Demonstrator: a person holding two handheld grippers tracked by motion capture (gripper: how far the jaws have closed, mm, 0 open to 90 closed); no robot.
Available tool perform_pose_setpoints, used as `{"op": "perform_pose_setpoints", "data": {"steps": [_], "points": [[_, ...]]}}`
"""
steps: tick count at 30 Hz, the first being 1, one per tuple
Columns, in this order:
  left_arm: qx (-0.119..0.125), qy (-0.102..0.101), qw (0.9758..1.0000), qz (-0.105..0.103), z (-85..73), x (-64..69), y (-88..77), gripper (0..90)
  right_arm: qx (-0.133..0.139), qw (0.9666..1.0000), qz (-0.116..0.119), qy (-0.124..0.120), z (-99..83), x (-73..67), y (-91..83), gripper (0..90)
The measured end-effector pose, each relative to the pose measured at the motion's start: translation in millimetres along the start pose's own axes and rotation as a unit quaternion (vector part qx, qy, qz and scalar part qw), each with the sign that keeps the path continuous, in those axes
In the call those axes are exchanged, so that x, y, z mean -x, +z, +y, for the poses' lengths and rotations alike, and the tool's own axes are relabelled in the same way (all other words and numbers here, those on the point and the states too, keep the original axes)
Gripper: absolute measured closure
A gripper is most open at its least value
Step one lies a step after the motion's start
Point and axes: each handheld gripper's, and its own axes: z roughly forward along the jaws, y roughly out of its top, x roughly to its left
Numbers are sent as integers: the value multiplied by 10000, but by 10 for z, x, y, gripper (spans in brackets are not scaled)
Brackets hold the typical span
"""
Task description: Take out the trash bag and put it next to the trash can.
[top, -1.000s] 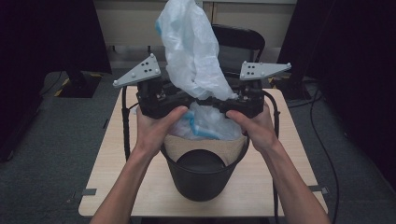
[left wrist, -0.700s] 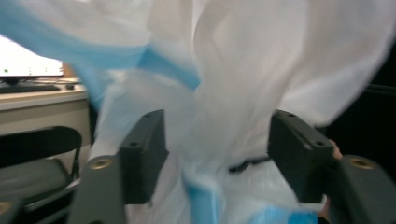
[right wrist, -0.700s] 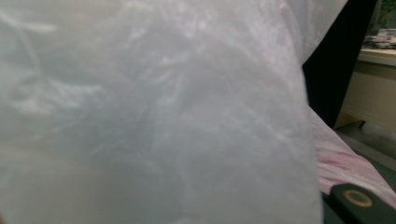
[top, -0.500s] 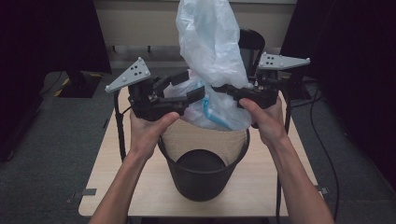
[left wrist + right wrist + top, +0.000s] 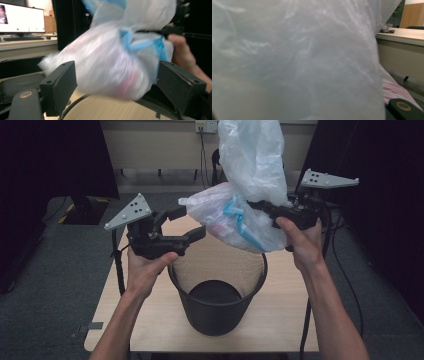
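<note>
Bag hangs at 12 o'clock above bin, pinched by R gripper; L gripper jaws just spread, bag loose between

No lettering, label, brand or number can be read on anything here.

Translucent plastic bag up close — beige desk at right behind it.

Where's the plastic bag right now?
In the high view the plastic bag hangs above the black bin, right of centre, gripped by the right gripper; the left gripper has let go.
</note>
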Motion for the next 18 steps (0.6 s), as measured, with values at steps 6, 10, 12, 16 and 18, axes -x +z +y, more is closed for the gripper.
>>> {"op": "perform_pose_setpoints", "data": {"steps": [6,10,12,16,18], "points": [[-103,-166,9998,40,-122,-120,-104,156,-22,9994,-317,124,-4,168,-101,863],[-128,-232,9996,108,-218,-183,-161,156,23,9981,-536,300,-65,311,-128,864],[-195,-234,9994,145,-252,-205,-188,155,13,9974,-623,349,-93,366,-131,864],[-200,-264,9991,258,-297,-248,-235,154,-98,9956,-855,380,-135,457,-148,864],[-207,-281,9990,271,-316,-265,-245,153,-168,9945,-955,401,-153,505,-148,864]]}}
